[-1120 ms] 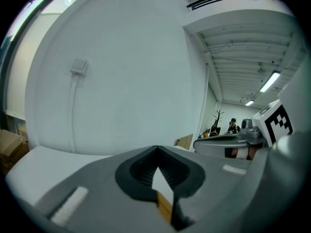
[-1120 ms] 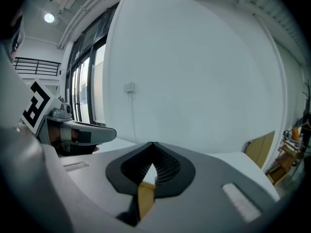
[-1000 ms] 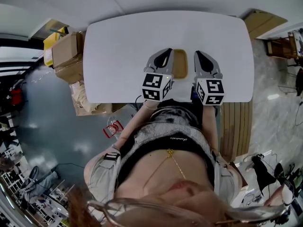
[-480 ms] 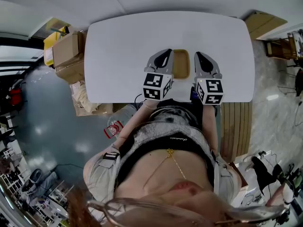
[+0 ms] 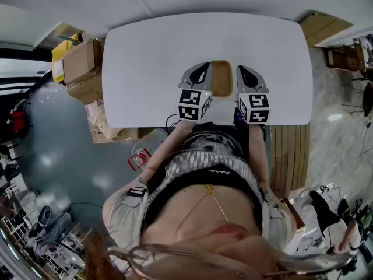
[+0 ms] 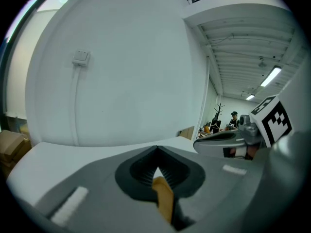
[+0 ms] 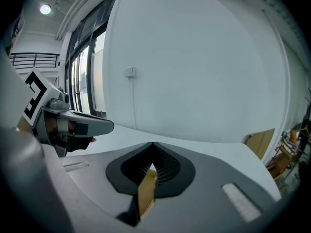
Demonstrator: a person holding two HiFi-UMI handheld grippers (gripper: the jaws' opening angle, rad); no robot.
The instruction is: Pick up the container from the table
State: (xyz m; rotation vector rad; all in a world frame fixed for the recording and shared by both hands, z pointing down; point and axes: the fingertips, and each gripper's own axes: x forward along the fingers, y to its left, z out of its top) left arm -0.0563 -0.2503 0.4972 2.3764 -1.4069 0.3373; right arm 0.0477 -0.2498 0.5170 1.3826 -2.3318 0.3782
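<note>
Container [image 5: 221, 78], tan, shallow, open-topped, at near middle of white table [image 5: 151, 51], close to its near edge, between both grippers. Resting or just off the surface: can't tell. Left gripper [image 5: 202, 70] has its left wall: jaws closed tight on the thin tan rim, which shows edge-on between them in left gripper view. Right gripper [image 5: 243, 70] likewise on the right wall, jaws pinched on the rim in right gripper view. Both point away from person [image 5: 204, 185], tilted slightly down, marker cubes at the rear. Each gripper shows in the other's view, just beside. Cardboard boxes [image 5: 81, 69] on floor left of table.
</note>
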